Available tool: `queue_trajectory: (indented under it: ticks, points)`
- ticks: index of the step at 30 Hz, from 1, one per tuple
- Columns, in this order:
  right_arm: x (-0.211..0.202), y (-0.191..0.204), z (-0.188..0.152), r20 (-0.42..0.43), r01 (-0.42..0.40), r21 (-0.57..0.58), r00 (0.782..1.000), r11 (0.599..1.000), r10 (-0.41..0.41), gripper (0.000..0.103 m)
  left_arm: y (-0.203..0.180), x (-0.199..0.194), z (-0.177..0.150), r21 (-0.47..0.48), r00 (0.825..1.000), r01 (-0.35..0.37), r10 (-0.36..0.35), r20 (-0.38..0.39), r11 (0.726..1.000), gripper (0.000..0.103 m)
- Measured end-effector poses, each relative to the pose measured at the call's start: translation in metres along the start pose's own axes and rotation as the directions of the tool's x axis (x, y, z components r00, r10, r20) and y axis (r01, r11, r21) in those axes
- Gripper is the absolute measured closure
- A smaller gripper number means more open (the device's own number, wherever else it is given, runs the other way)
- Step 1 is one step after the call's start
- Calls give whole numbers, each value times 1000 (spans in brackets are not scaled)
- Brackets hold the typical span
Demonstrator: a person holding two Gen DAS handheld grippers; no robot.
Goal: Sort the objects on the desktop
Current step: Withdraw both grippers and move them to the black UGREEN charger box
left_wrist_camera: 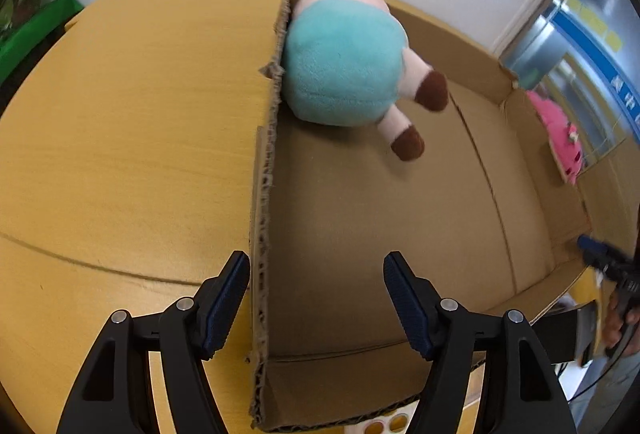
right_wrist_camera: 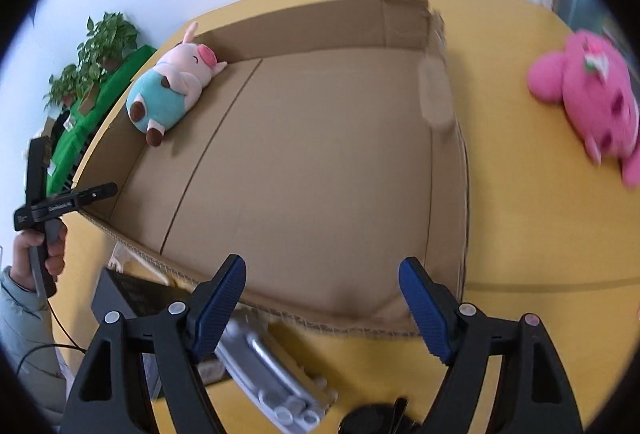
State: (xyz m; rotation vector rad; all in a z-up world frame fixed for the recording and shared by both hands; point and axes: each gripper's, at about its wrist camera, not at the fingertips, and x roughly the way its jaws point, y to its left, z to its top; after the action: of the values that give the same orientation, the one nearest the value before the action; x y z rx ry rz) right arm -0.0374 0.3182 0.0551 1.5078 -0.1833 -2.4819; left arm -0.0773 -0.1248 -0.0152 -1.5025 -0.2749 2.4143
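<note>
While the pig plush [right_wrist_camera: 168, 86] lay in the cardboard box [right_wrist_camera: 320, 174], the left gripper [left_wrist_camera: 316, 302] and right gripper [right_wrist_camera: 322, 306] stood open, empty.

The pig plush [right_wrist_camera: 168, 90] lies in the box's [right_wrist_camera: 320, 34] far-left corner — the bear plush [right_wrist_camera: 592, 102] on the table [right_wrist_camera: 540, 234], right of it.
</note>
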Motion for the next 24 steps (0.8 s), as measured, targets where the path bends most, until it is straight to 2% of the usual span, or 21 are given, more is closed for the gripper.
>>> queue_trajectory:
  ticks: [1,3,5,6,7,9,11,14,16,18,19,20,21,22,23,24]
  points:
    - [2,3,-1,27,-2,-14,1000,1000,2,26,1,-3,-3,-10,1000,-1,1,8,1000,30]
    - [-4,10,-14,50,-10,-22,999,1000,11,26,-2,-12,-9,-10,997,-51,52,56,999,30]
    - [-10,18,-21,83,11,-22,996,1000,-9,26,-12,-30,-15,-5,981,-150,149,120,989,30]
    - [-18,20,-24,110,36,-19,993,999,-34,26,-21,-44,-19,-1,967,-192,190,168,981,30]
    - [-30,24,-28,148,77,-8,986,997,-74,24,-34,-62,-24,14,957,-195,187,221,981,30]
    - [-62,38,-43,251,122,4,960,992,-120,24,-53,-87,-31,45,946,-154,135,294,987,29]
    - [-89,56,-56,336,84,-12,939,996,-75,23,-80,-109,-42,93,932,-107,67,356,990,18]
    - [-98,80,-67,386,35,-22,922,999,-24,22,-109,-119,-53,149,919,-67,3,394,987,18]
    - [-91,101,-70,398,48,-25,917,999,-34,22,-127,-117,-59,181,916,-50,-27,400,982,18]
    - [-81,117,-72,412,67,-15,909,998,-55,22,-146,-115,-71,192,902,-57,-32,431,980,19]
    - [-78,120,-73,405,65,-9,912,998,-55,23,-153,-114,-78,197,893,-67,-29,449,978,31]
    - [-71,125,-71,399,58,-5,916,998,-51,24,-156,-113,-81,207,891,-63,-39,453,976,85]
    - [-65,129,-70,399,43,-2,916,999,-39,27,-160,-109,-82,229,903,-34,-68,424,973,99]
    - [-57,132,-69,406,40,-2,913,999,-36,52,-162,-102,-81,235,920,16,-106,378,972,103]
    - [-56,134,-70,408,42,-9,912,999,-34,72,-164,-99,-80,230,926,38,-120,358,972,103]
    - [-53,136,-69,394,43,-25,919,999,-29,102,-167,-98,-81,227,926,36,-118,359,973,103]
